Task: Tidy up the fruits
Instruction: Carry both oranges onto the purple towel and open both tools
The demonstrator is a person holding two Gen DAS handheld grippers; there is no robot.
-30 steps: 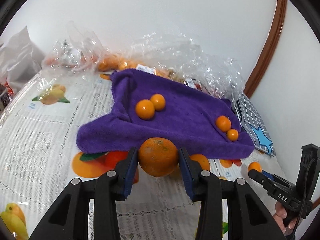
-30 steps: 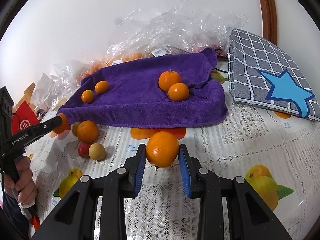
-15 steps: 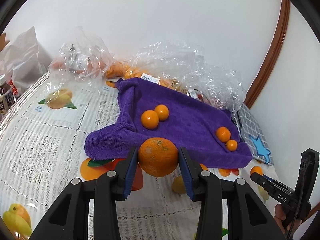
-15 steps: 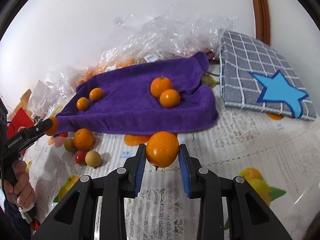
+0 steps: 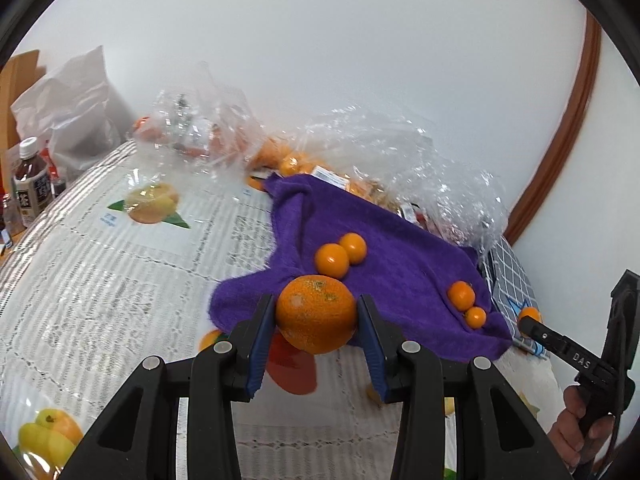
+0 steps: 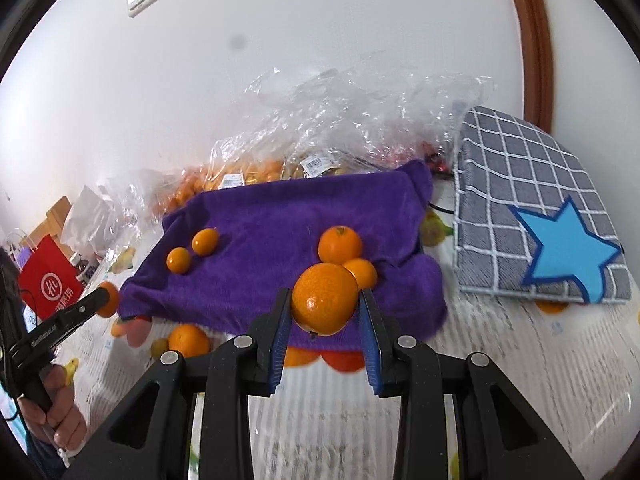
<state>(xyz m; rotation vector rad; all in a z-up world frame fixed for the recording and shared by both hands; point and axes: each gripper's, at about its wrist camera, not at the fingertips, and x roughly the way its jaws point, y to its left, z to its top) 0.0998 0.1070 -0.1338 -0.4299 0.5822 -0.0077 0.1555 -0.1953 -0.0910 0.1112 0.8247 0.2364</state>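
Observation:
My left gripper (image 5: pixel 316 320) is shut on a large orange (image 5: pixel 316 314), held above the table at the purple towel's (image 5: pixel 400 264) near left corner. My right gripper (image 6: pixel 324 308) is shut on another orange (image 6: pixel 324 298), held above the towel's (image 6: pixel 280 216) near right edge. Two pairs of small oranges lie on the towel: one pair (image 5: pixel 340 254) on the left, one pair (image 5: pixel 466 304) on the right. In the right wrist view they show as a left pair (image 6: pixel 192 250) and a right pair (image 6: pixel 342 246).
Loose fruit (image 6: pixel 188 340) lies on the tablecloth left of the towel's front. Clear plastic bags of fruit (image 5: pixel 360 160) stand behind the towel. A grey checked cushion with a blue star (image 6: pixel 536 216) lies right. A bottle (image 5: pixel 30 188) and a red paper bag (image 6: pixel 48 284) stand far left.
Both grippers have risen and moved toward the towel, each still holding its orange. The towel now sits lower and closer behind the fruit in both views.

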